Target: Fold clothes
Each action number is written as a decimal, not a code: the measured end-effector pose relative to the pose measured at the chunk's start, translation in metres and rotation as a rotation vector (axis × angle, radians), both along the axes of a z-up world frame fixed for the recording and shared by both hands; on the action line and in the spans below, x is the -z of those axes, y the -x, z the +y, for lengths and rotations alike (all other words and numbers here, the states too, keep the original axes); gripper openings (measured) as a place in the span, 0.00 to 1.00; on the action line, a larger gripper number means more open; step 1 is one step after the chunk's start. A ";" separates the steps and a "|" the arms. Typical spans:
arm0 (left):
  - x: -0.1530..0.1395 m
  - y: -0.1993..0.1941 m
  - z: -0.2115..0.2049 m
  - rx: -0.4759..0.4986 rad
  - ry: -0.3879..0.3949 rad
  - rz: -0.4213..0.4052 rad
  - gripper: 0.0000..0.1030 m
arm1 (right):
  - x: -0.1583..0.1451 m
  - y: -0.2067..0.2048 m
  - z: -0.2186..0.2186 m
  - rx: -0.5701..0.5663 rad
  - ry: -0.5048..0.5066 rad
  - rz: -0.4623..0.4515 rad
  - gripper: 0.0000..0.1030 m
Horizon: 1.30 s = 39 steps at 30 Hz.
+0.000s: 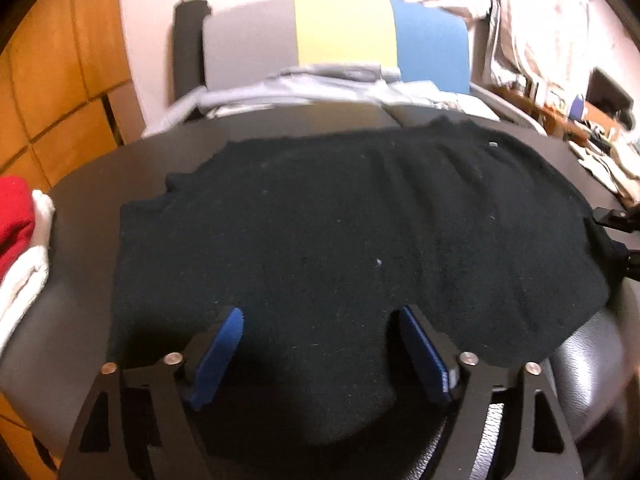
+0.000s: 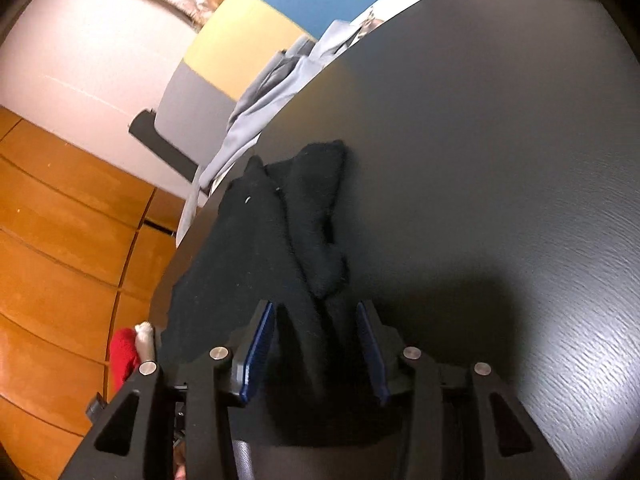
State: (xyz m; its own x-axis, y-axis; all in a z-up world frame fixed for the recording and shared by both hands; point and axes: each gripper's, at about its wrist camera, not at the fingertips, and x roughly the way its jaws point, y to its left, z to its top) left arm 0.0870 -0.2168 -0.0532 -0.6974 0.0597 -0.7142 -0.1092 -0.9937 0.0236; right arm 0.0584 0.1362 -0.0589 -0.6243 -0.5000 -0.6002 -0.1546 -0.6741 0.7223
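Black garment [image 1: 340, 240] lies spread on the dark table [image 2: 500, 140], near edge overhanging, with your left gripper [image 1: 320, 344] and right gripper [image 2: 316, 344] both wide around that hem, so you likely close, then fold away.

Dark round table [image 2: 500, 140] — black garment [image 1: 340, 240] spread flat, red and white clothes [image 1: 20, 240] at its edge

Lived-in home room — wood-panelled cabinets [image 1: 60, 92], a grey-yellow-blue chair [image 1: 336, 36] draped with grey clothes [image 1: 320, 84], patterned curtain [image 1: 540, 20], cluttered side surface [image 1: 592, 128] beyond the dark bench [image 2: 480, 160].
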 end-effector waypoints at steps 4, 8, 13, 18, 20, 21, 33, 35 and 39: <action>0.005 0.005 -0.016 -0.052 -0.079 -0.036 1.00 | 0.005 0.022 -0.009 -0.038 0.030 -0.001 0.45; -0.012 -0.001 -0.002 0.014 -0.061 -0.011 0.98 | 0.007 0.034 -0.016 -0.042 0.040 0.017 0.45; -0.037 -0.016 0.022 0.120 -0.072 0.110 0.60 | 0.004 0.038 -0.028 -0.054 -0.045 0.022 0.40; -0.009 -0.010 0.045 0.154 0.017 0.037 0.33 | 0.011 0.032 -0.021 -0.008 -0.034 0.003 0.17; -0.003 -0.012 0.050 0.163 0.057 0.059 0.33 | 0.012 0.032 -0.020 -0.006 -0.012 0.003 0.16; -0.001 -0.013 0.051 0.164 0.065 0.065 0.33 | 0.012 0.033 -0.020 -0.010 -0.005 0.002 0.15; -0.022 0.003 -0.019 -0.103 0.121 0.102 0.77 | 0.000 0.034 -0.016 0.025 0.460 -0.033 0.14; -0.021 0.006 -0.048 -0.185 0.144 0.105 0.82 | -0.018 0.040 -0.029 0.001 0.464 -0.022 0.13; 0.005 0.013 -0.090 -0.225 0.108 0.025 0.88 | -0.053 0.056 -0.070 -0.068 0.433 0.003 0.13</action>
